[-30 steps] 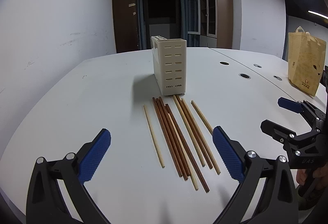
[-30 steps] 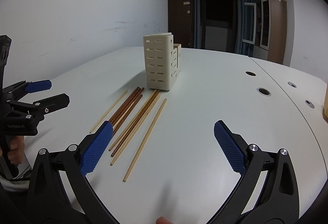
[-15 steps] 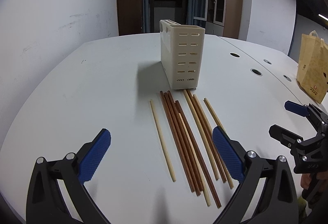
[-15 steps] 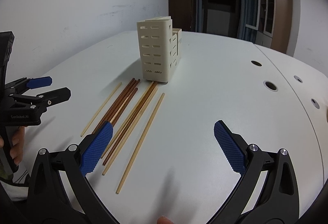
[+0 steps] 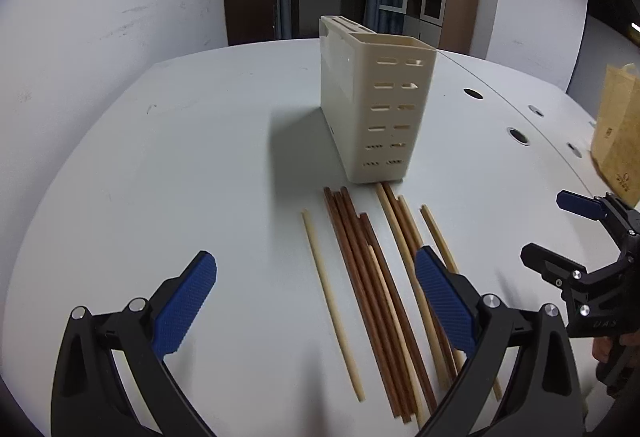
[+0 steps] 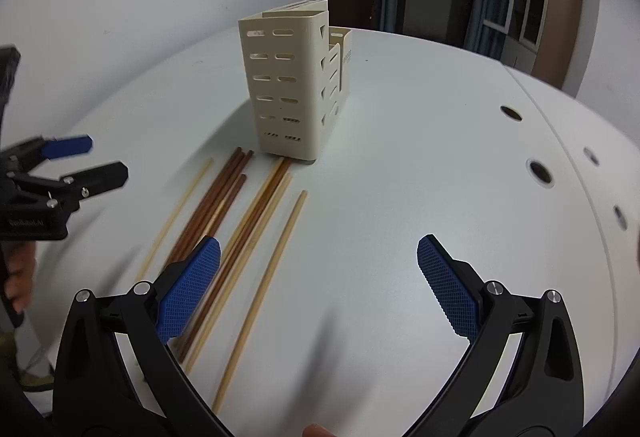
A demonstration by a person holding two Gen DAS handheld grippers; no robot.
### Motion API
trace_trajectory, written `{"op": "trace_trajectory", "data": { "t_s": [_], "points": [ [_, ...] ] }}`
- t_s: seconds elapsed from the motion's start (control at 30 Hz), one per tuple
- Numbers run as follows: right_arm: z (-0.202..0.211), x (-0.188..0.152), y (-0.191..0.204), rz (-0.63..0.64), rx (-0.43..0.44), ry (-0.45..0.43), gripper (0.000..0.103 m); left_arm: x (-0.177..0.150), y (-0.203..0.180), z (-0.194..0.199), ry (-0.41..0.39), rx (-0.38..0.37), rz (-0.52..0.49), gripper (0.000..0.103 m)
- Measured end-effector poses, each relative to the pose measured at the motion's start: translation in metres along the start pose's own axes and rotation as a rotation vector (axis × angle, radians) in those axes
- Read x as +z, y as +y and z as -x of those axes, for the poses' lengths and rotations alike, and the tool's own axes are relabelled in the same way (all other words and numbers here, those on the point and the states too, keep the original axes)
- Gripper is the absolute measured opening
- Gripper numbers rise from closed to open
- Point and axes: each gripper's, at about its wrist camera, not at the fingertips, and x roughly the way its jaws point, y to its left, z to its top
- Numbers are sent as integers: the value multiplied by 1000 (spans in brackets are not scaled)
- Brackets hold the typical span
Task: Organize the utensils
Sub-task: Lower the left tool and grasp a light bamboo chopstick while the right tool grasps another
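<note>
The left gripper [image 5: 316, 301] is spread wide with nothing between its blue pads, and the chopsticks [image 5: 372, 289] lie loose on the white table [image 5: 180, 157] directly ahead of it, the pale single stick between its fingers and the dark bundle just inside its right finger. The right gripper [image 6: 319, 287] is likewise spread and unloaded, with the chopsticks running under and beside its left finger. The cream utensil holder [image 5: 376, 105] stands upright beyond both grippers, touching the far tips of several chopsticks.
</note>
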Motion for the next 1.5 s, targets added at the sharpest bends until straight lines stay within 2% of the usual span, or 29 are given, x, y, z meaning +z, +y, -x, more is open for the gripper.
{"op": "trace_trajectory", "data": {
  "t_s": [0.13, 0.23, 0.53, 0.63, 0.77, 0.9, 1.03, 1.17, 1.33, 1.37, 1.4, 1.47, 1.5],
  "points": [
    [-13, 14, -2, -22, 4, 30, 95, 13, -6, -5, -3, 30, -44, 98],
    [-25, 23, -4, -47, 24, 75, 94, 22, -6, -18, 29, 35, -52, 98],
    [-64, 35, -4, -75, 42, 195, 94, 28, 14, -68, 192, 13, 17, 97],
    [-76, 36, -5, -78, 32, 232, 88, 28, 17, -77, 212, 10, 31, 97],
    [-88, 39, -6, -99, 36, 260, 88, 33, 20, -90, 247, 19, 48, 95],
    [-97, 40, -10, -109, 15, 265, 78, 35, 23, -108, 291, 29, 61, 86],
    [-106, 42, -7, -104, 14, 290, 75, 36, 27, -121, 326, 36, 75, 76],
    [-115, 45, -6, -117, 9, 305, 66, 34, 27, -129, 341, 28, 63, 63],
    [-124, 43, 1, -102, 7, 336, 55, 31, 26, -137, 363, 15, 73, 53],
    [-126, 42, 1, -103, 3, 341, 54, 30, 24, -138, 372, 13, 67, 46],
    [-128, 42, 2, -102, 1, 346, 49, 29, 22, -137, 365, 23, 49, 43],
    [-130, 40, 4, -93, 2, 351, 46, 30, 19, -135, 362, 23, 36, 40],
    [-131, 40, 7, -82, -5, 355, 43, 31, 19, -134, 365, 23, 37, 35]
  ]
}}
